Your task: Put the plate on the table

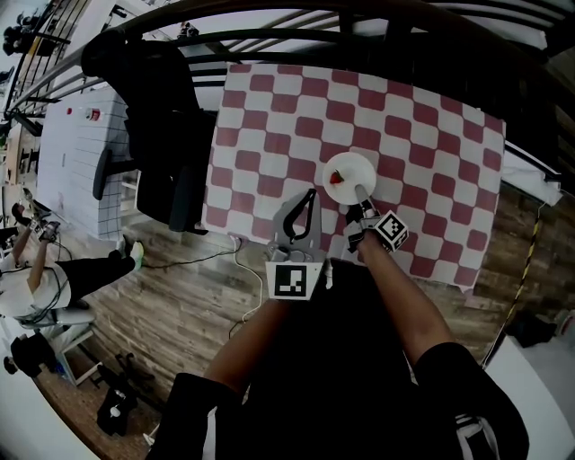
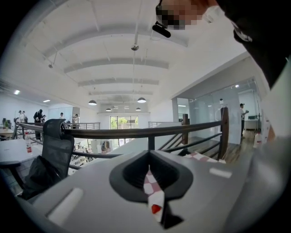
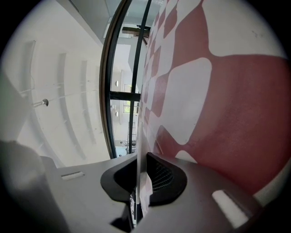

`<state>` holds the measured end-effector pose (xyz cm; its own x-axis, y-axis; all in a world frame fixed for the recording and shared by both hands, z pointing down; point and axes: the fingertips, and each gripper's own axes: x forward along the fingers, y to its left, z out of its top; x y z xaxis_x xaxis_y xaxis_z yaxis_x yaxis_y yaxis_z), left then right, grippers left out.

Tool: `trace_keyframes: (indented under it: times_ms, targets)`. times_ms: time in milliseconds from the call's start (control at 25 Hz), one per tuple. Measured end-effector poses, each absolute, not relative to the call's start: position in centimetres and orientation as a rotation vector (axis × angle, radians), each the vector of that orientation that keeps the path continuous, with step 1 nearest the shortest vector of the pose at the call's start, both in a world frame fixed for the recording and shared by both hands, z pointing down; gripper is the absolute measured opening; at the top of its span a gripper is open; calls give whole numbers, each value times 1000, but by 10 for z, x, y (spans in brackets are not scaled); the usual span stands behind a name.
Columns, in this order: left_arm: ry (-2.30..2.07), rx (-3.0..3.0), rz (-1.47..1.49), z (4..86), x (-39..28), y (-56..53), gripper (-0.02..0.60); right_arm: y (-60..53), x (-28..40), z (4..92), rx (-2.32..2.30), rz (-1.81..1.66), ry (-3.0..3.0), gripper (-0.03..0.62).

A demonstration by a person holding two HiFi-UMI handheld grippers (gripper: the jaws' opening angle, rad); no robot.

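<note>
A small white plate (image 1: pixel 350 173) with a red morsel (image 1: pixel 336 178) on it is over the red-and-white checked tablecloth (image 1: pixel 404 135), near the table's front edge. My right gripper (image 1: pixel 360 199) is shut on the plate's near rim. In the right gripper view the plate (image 3: pixel 137 136) shows edge-on as a thin white line running between the jaws of the right gripper (image 3: pixel 138 182), with the cloth (image 3: pixel 218 91) close beside it. I cannot tell whether the plate touches the cloth. My left gripper (image 1: pixel 311 193) hangs left of the plate, shut and empty; in its own view the left gripper (image 2: pixel 152 182) leaves only a slit.
A black chair draped with a dark jacket (image 1: pixel 157 117) stands at the table's left side. A dark railing (image 1: pixel 359 18) curves behind the table. A white cable (image 1: pixel 241 260) lies on the wooden floor below the front edge. A person (image 1: pixel 54 269) sits far left.
</note>
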<state>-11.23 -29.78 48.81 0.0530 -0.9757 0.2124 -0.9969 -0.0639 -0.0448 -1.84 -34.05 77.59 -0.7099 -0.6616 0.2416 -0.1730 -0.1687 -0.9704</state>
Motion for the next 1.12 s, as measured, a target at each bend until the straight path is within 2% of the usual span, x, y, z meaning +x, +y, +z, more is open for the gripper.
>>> trace_keyframes:
  times_ms: [600, 800, 1040, 1120]
  targets:
    - [-2059, 2183, 208, 480, -115, -286, 9, -330, -13, 786, -1021, -2061, 1643, 25]
    - [-2081, 2185, 179, 474, -121, -280, 9, -323, -11, 785, -1048, -2084, 1656, 94]
    - [-2083, 2186, 156, 472, -122, -265, 9, -314, -6, 781, -1087, -2069, 1707, 138]
    - [-2073, 2196, 144, 470, -121, -259, 8, -312, -5, 778, -1102, -2059, 1715, 176]
